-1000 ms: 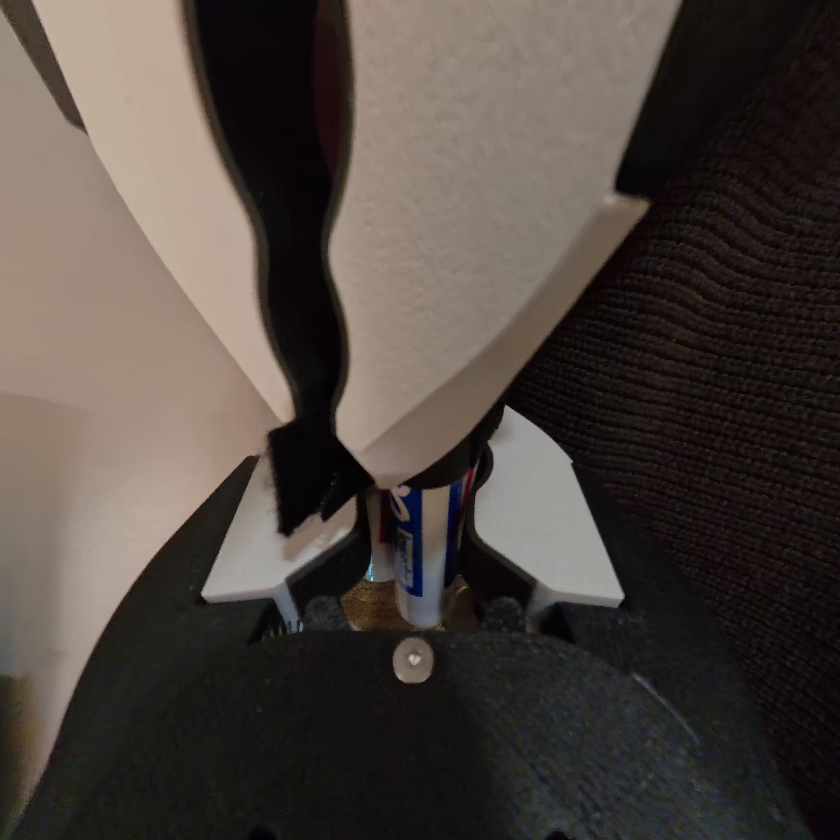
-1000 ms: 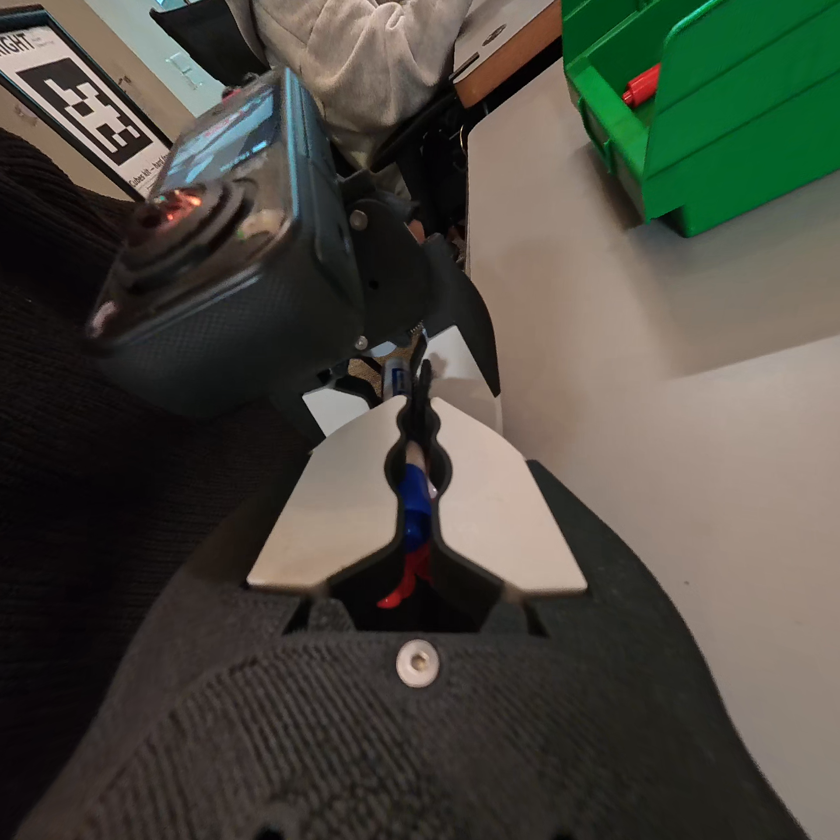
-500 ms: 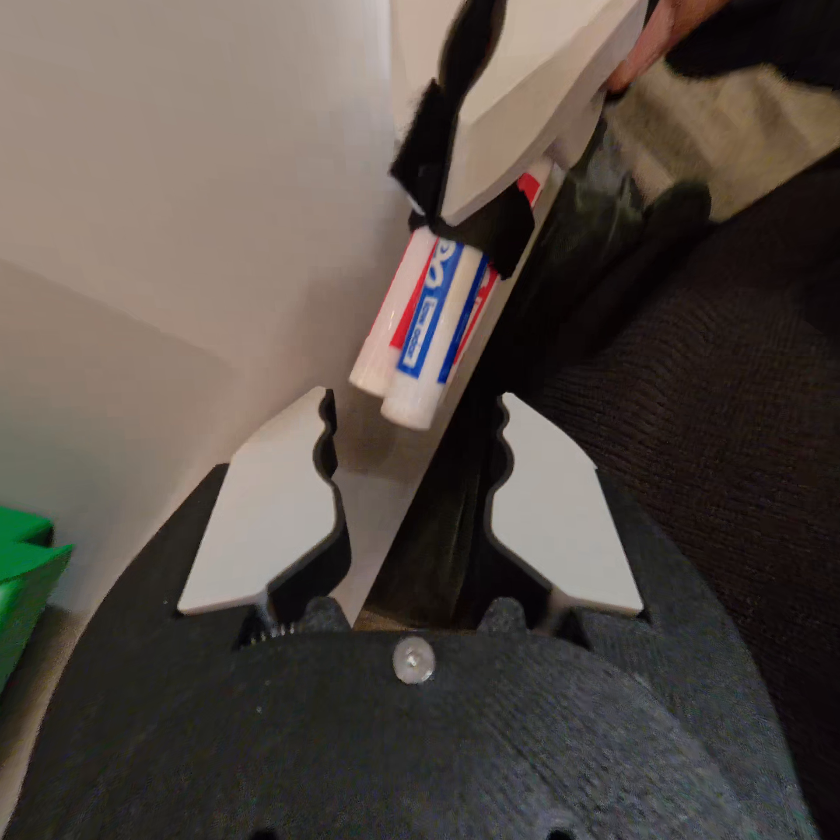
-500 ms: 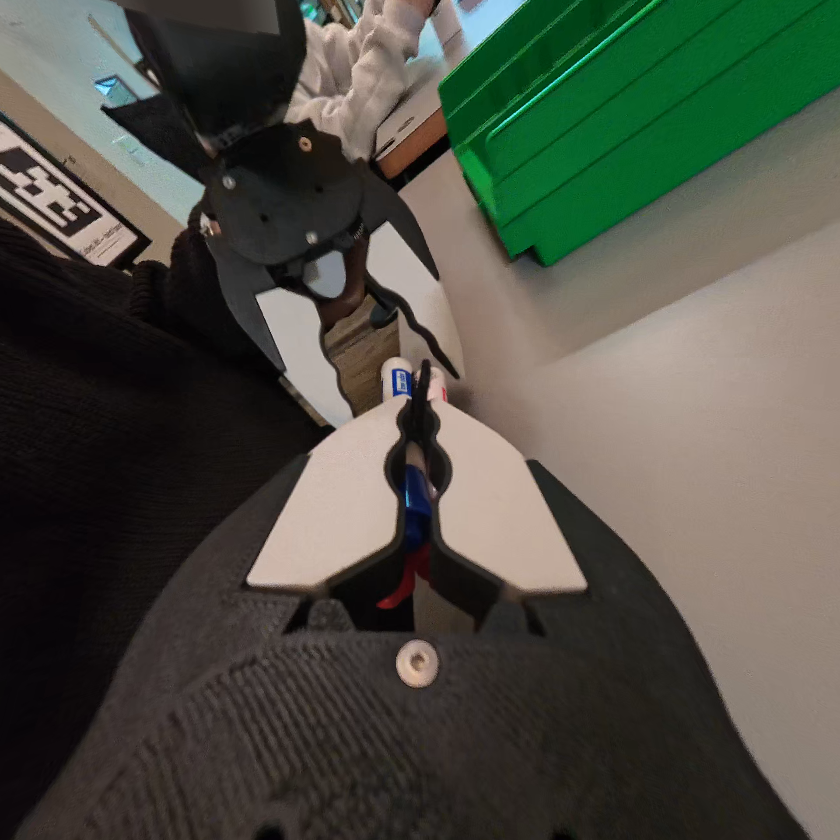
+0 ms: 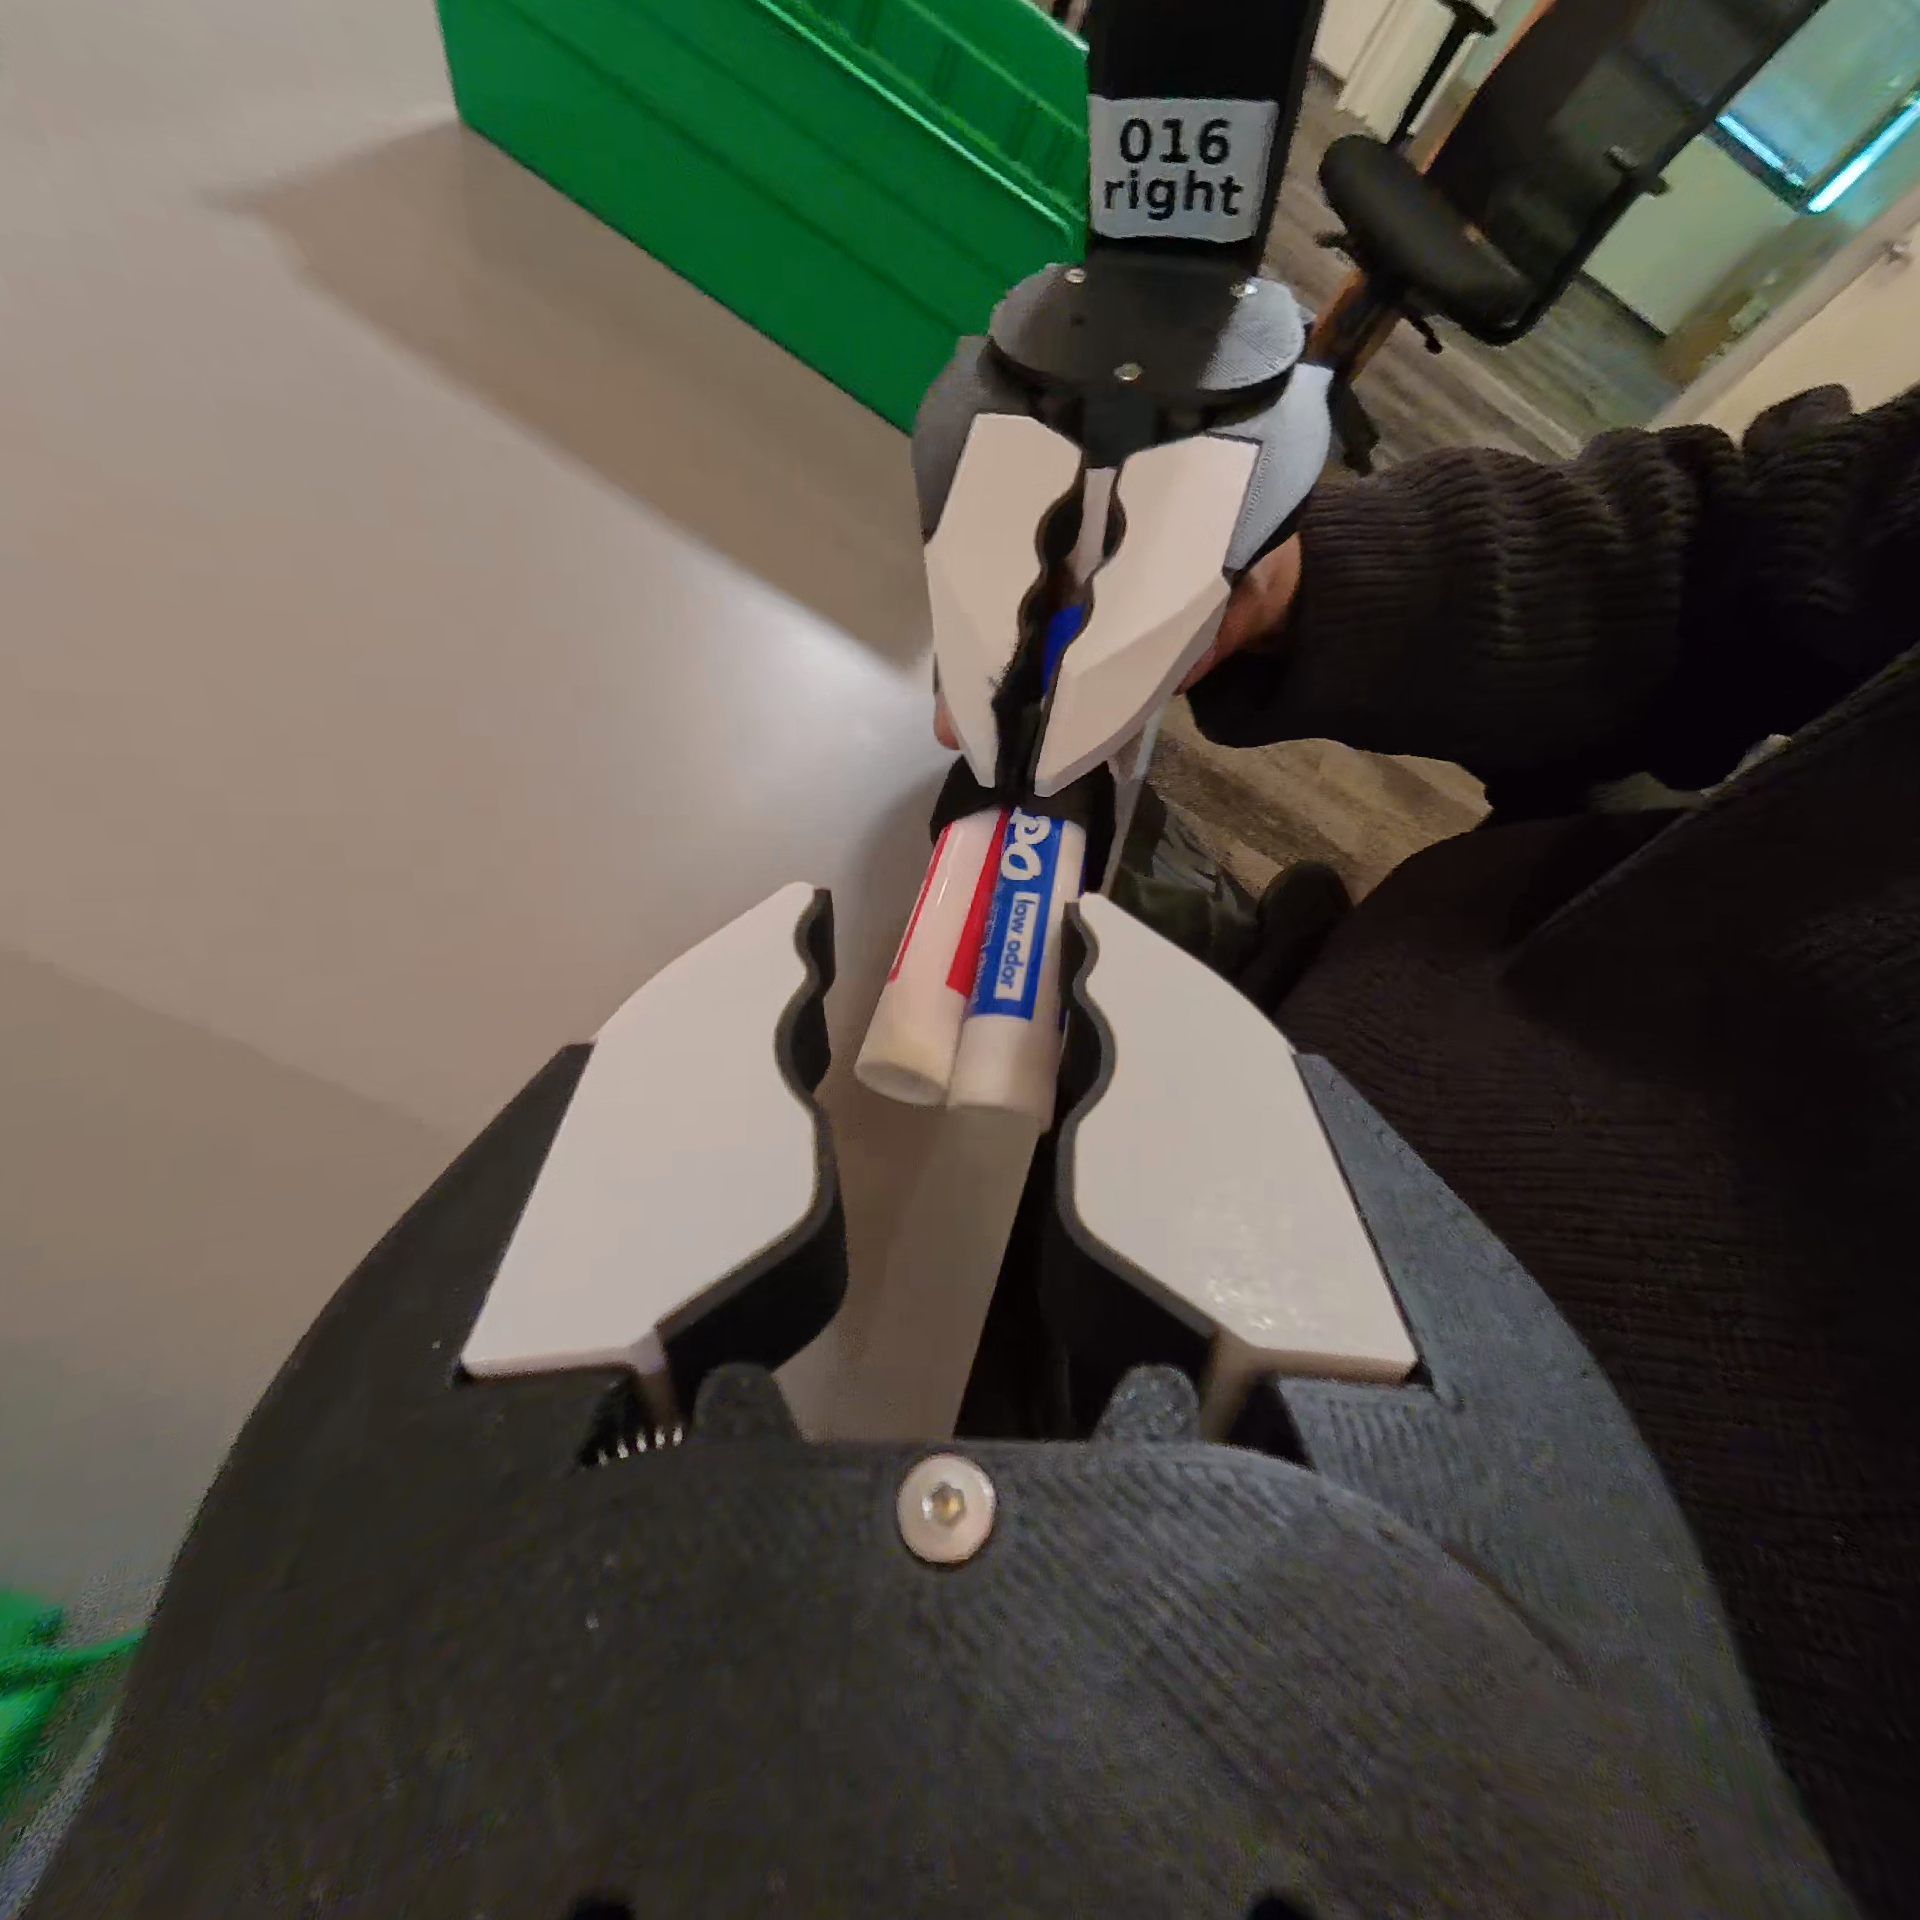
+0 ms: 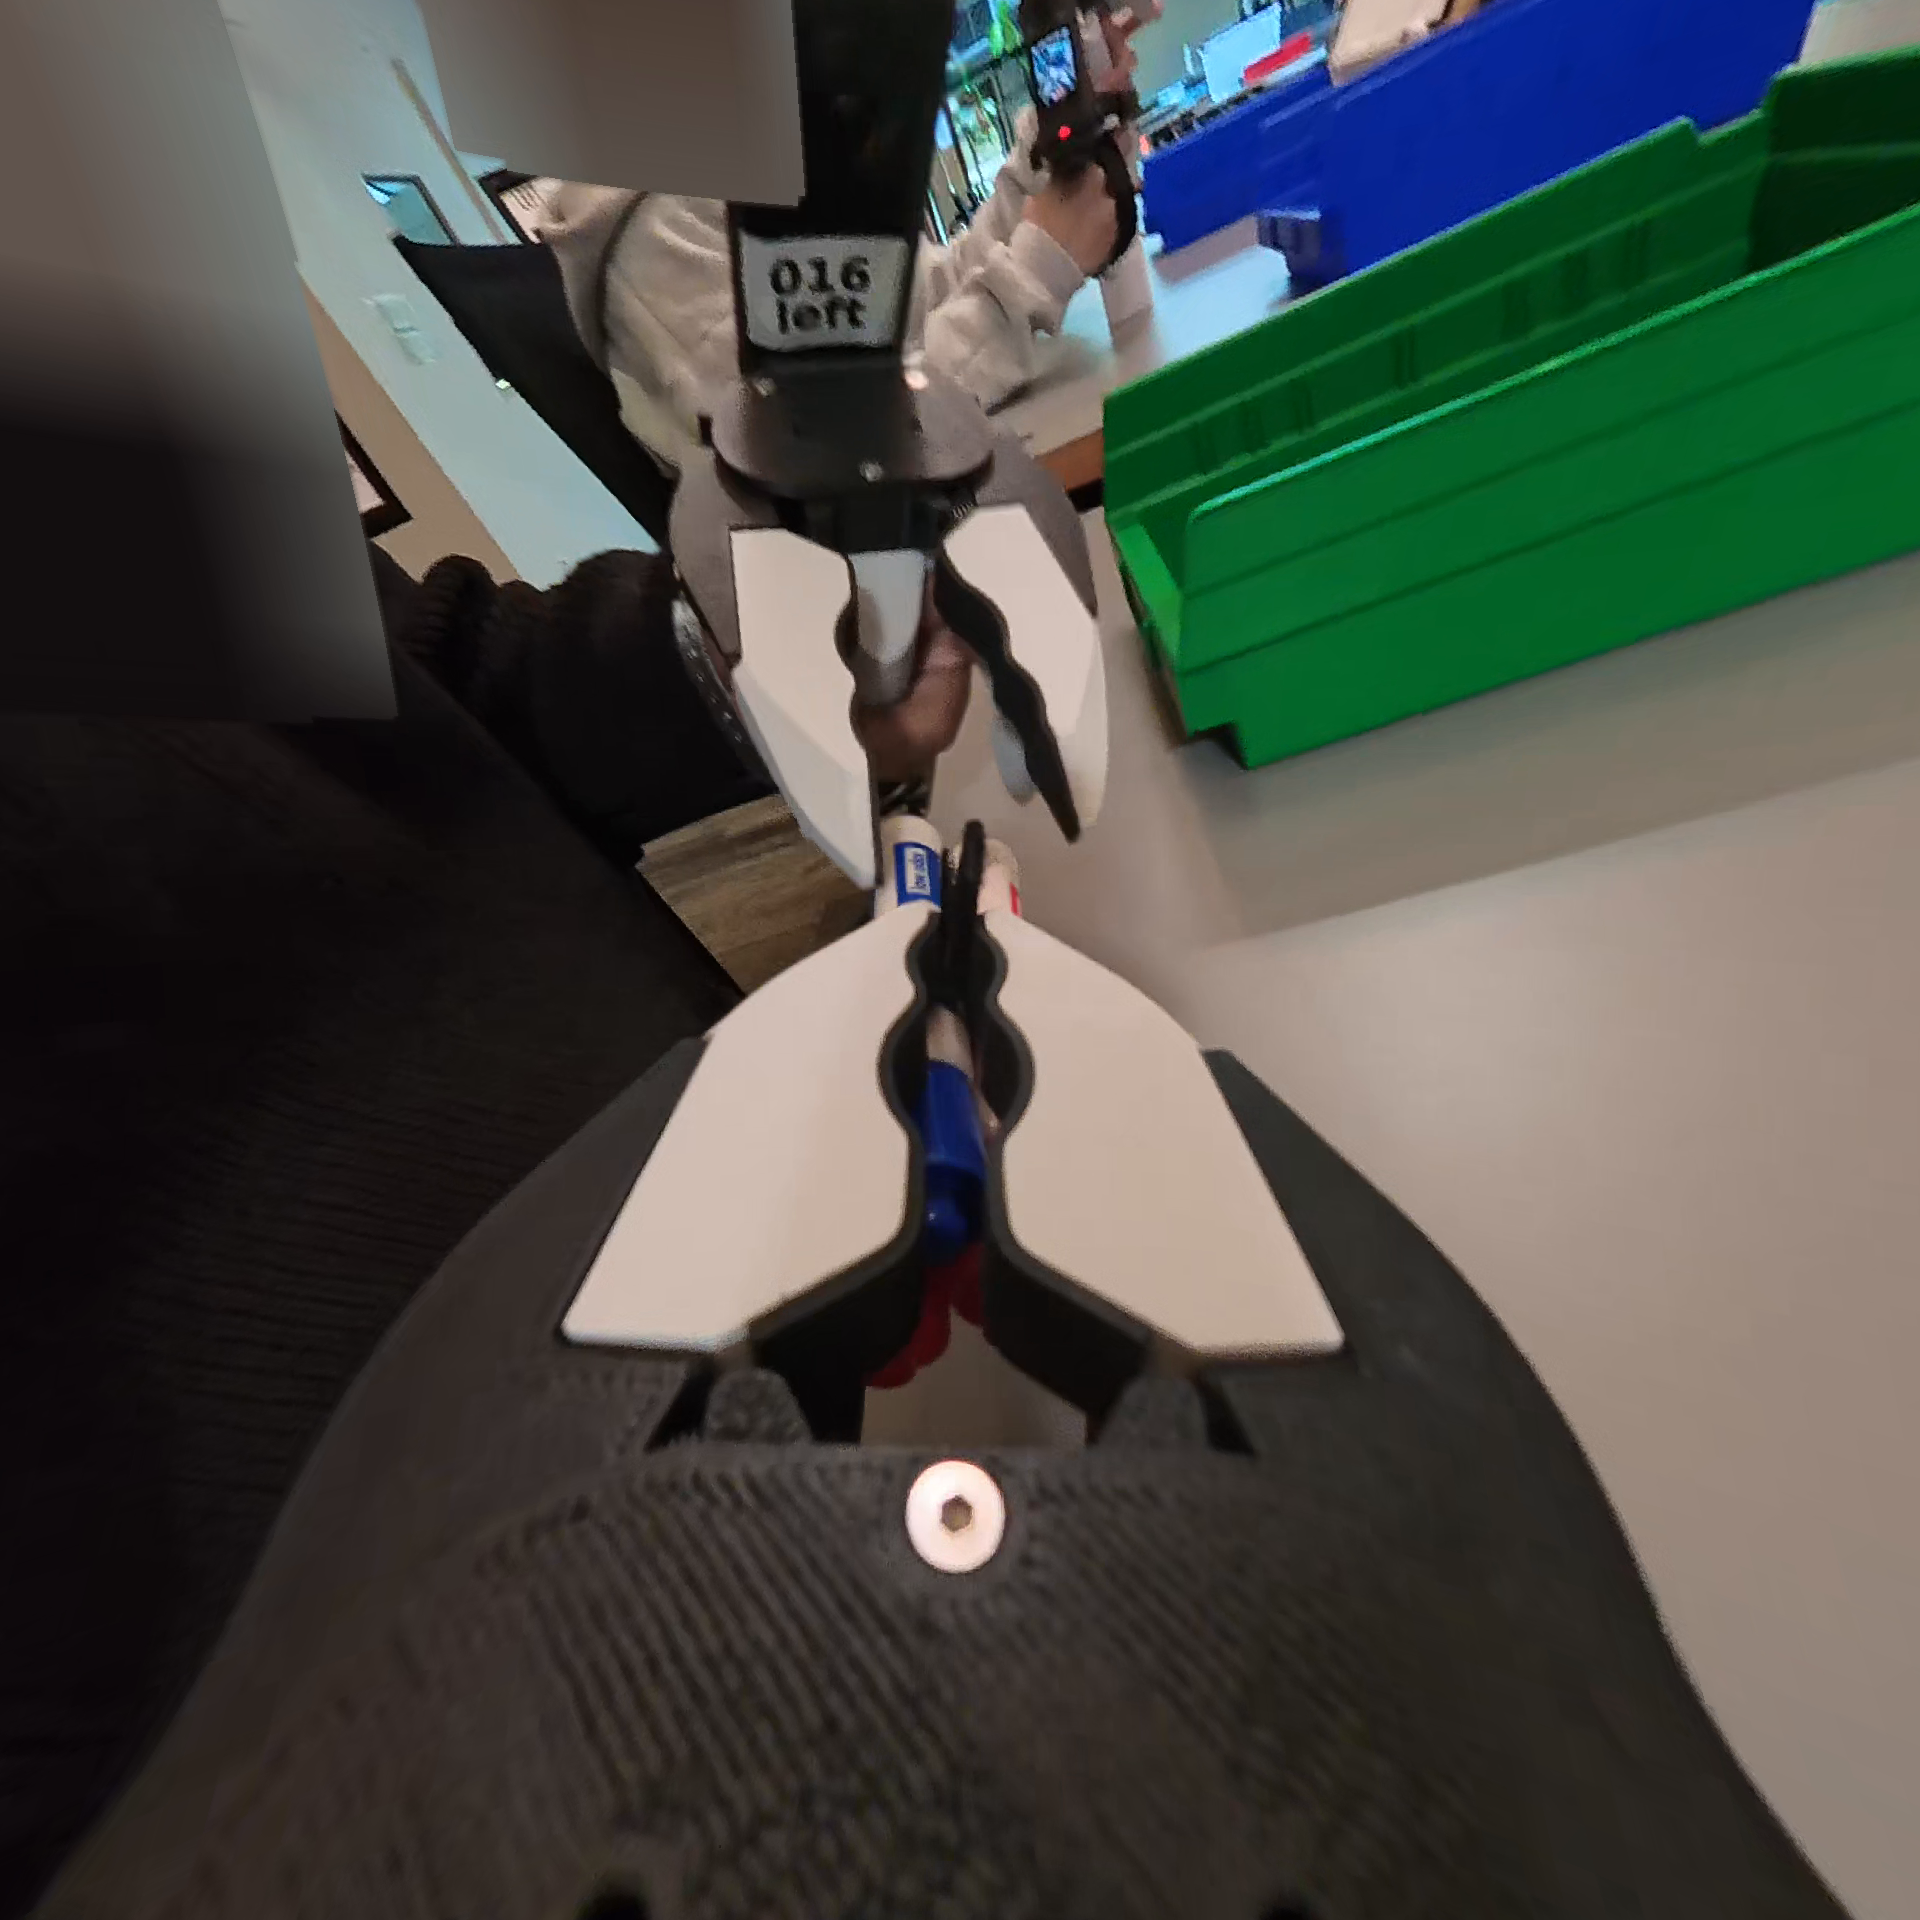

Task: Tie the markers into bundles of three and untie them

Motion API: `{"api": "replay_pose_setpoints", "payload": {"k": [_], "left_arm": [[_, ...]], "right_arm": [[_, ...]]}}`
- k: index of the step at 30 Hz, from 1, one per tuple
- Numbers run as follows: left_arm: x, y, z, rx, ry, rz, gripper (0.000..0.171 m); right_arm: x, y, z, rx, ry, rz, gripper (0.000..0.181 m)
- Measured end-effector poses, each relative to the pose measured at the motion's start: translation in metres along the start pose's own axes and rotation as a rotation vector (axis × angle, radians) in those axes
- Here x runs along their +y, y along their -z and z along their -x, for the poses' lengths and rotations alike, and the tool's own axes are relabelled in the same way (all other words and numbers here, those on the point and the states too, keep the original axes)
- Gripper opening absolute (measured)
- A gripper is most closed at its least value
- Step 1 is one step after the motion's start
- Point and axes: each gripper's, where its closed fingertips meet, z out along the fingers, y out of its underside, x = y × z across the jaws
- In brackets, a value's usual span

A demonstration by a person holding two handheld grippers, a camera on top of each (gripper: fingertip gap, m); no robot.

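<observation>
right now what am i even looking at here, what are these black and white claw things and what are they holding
These are two hand-held grabbing tools, one in each of a person's hands. Each carries a camera that looks forward along its two white fingers, so each picture shows its own tool at the bottom and the other tool facing it farther off.

In the left tool's picture, the left gripper is open. The ends of two markers reach into the gap between its fingers, apparently without being pinched.

In the right tool's picture, the right gripper is shut on those markers, which seem bound together by a black strap. A blue cap and a red one show between its fingers.

Below lies a plain grey table with green bins on it. The dark knitted sleeve belongs to the person holding the tools. Another person sits in the background.
</observation>
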Motion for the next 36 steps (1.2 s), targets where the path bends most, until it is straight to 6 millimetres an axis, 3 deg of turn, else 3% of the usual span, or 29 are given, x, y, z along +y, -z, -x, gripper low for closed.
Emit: {"api": "replay_pose_setpoints", "payload": {"k": [5,13,21,36], "left_arm": [[0.002,-0.009,-0.012,0.07,-0.006,-0.012,0.036],[-0.004,-0.006,-0.015,0.115,0.007,-0.085,0.032],[0.0,-0.009,-0.022,0.163,0.017,-0.08,0.011],[-0.001,-0.006,-0.026,0.239,0.067,-0.1,0.007]], "right_arm": [[0.004,-0.006,0.005,-0.031,-0.031,0.011,0.005],[0.013,-0.013,0.01,-0.082,-0.095,0.042,0.004],[0.015,-0.015,0.013,-0.109,-0.12,0.051,0.005],[0.02,-0.018,0.023,-0.159,-0.112,0.08,0.005]]}}
